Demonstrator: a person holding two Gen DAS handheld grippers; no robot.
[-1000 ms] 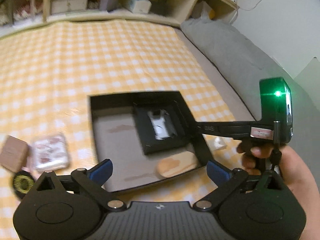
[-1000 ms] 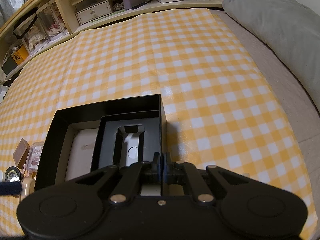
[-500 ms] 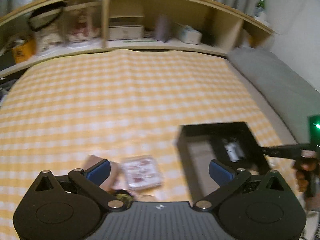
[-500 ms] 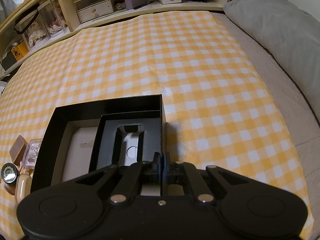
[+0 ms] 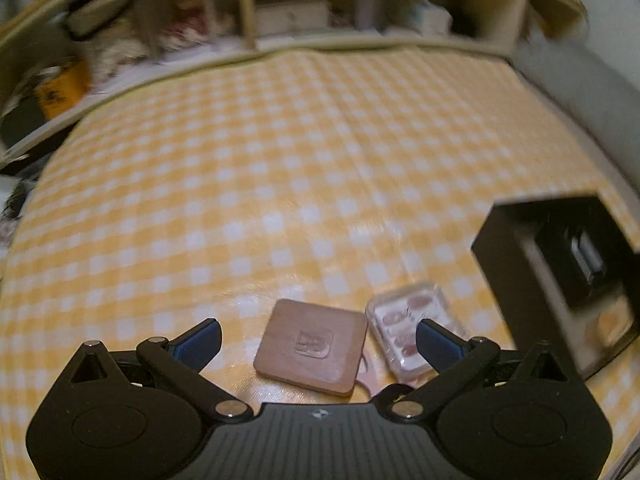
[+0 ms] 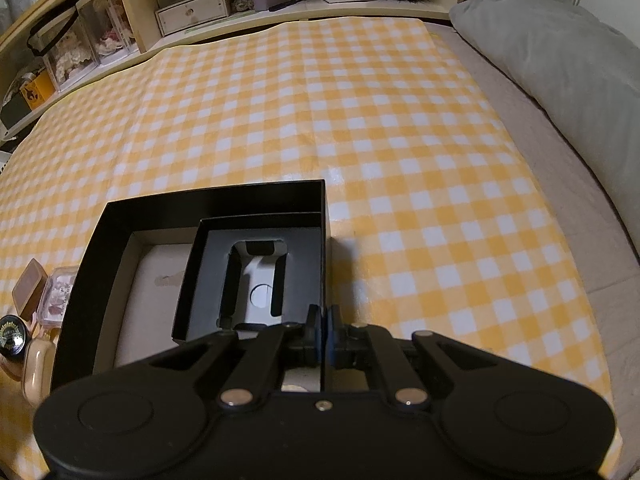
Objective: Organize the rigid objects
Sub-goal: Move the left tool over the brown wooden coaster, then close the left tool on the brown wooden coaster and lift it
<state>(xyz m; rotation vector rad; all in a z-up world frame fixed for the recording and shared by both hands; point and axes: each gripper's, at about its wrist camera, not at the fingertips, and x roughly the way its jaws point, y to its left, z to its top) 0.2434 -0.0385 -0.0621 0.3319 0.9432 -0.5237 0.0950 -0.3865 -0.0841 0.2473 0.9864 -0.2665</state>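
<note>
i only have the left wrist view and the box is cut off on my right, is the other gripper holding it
observer: Yes. The right gripper has its jaws shut on the right wall of the black box.
operator: whats inside it, mine is blurred
observer: A smaller black tray with a cutout sits in its far right corner.
operator: anything loose besides the brown block and clear case
observer: A round dark tin and a beige case lie outside the box's left wall, close to those two.
</note>
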